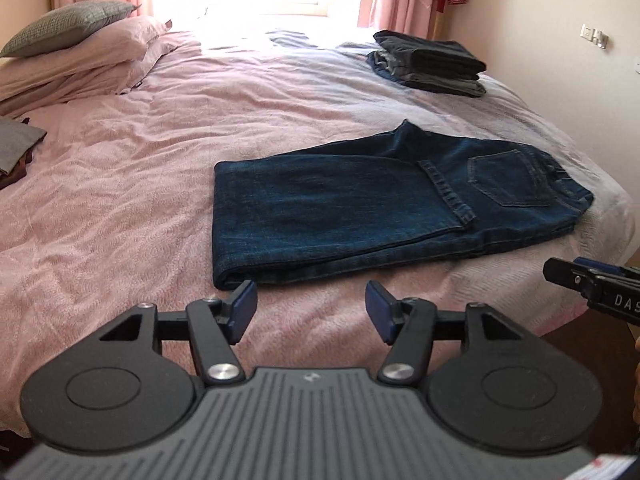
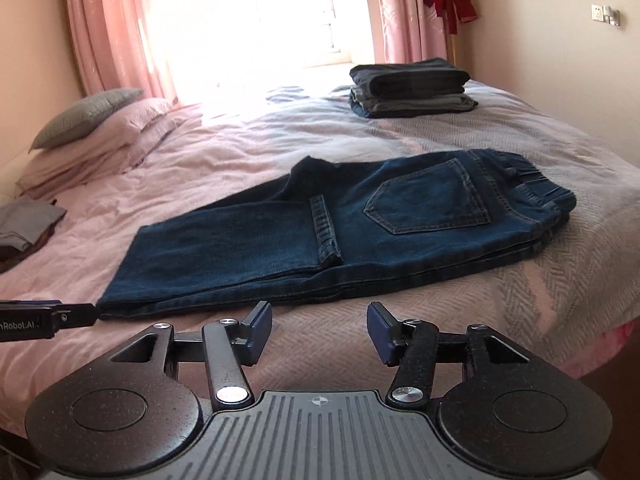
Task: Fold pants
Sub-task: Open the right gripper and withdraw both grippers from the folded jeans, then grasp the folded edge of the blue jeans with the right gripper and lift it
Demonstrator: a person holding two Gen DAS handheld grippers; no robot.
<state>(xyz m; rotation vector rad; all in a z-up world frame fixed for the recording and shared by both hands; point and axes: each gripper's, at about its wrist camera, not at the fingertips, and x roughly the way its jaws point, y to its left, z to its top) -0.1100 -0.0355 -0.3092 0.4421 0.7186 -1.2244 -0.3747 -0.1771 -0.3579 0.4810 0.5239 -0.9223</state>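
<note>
Dark blue jeans lie flat on the pink bed, folded lengthwise and then doubled, the hems resting beside the back pocket and the waistband at the right. My left gripper is open just short of the jeans' near left folded corner, empty. My right gripper is open too, empty, just in front of the near long edge of the jeans. In each view the other gripper's tip reaches in from the side, at the right edge and at the left edge.
A stack of folded dark pants sits at the far right of the bed. Pillows lie at the far left, grey folded cloth at the left edge. The bed's right edge drops off near the wall.
</note>
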